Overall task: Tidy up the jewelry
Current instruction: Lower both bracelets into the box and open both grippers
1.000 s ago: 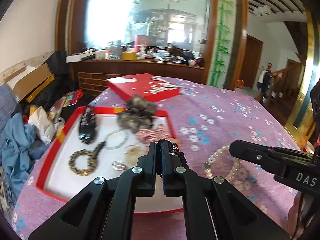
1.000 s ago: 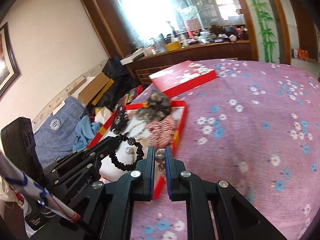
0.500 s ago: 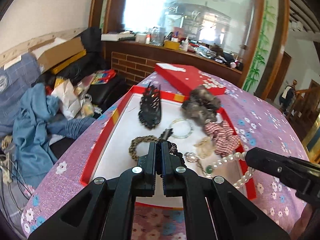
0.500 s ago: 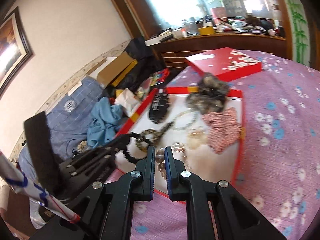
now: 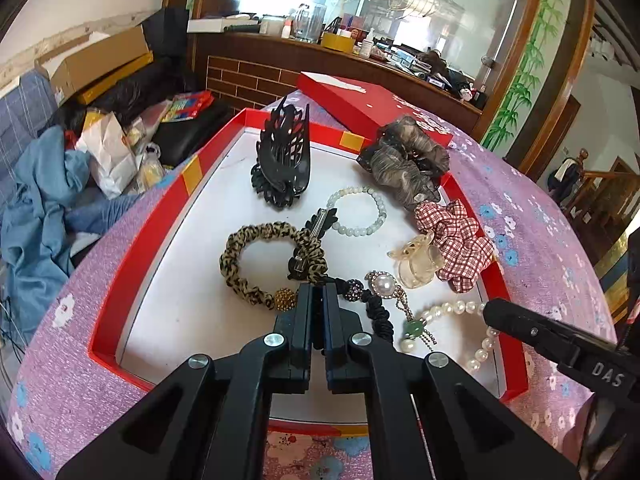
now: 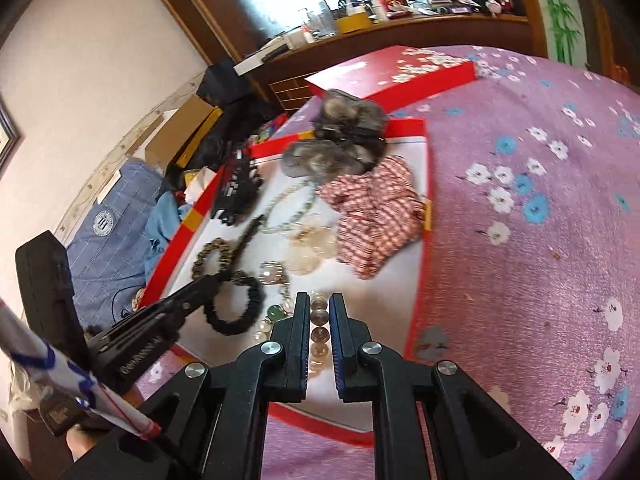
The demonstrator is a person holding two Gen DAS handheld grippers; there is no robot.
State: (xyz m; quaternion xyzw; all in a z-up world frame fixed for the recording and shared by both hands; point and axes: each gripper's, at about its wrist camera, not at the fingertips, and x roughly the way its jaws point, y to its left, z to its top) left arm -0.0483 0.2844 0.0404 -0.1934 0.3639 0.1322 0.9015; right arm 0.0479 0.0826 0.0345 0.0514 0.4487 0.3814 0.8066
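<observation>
Your left gripper is clamped on the black beaded bracelet with a sparkly ball bead; the jaws hide the pinched part, and the loop trails onto the tray floor. Your right gripper is pinched on the white pearl necklace, and its jaws cover most of the strand, so only a few beads show between them. The shallow red-rimmed white tray on the purple floral tablecloth holds a black openwork claw clip, a leopard-print scrunchie, a pale green bead bracelet, a clear amber claw clip, a red gingham scrunchie and a grey-brown scrunchie lying across the far rim; the right view's far half is blurred
</observation>
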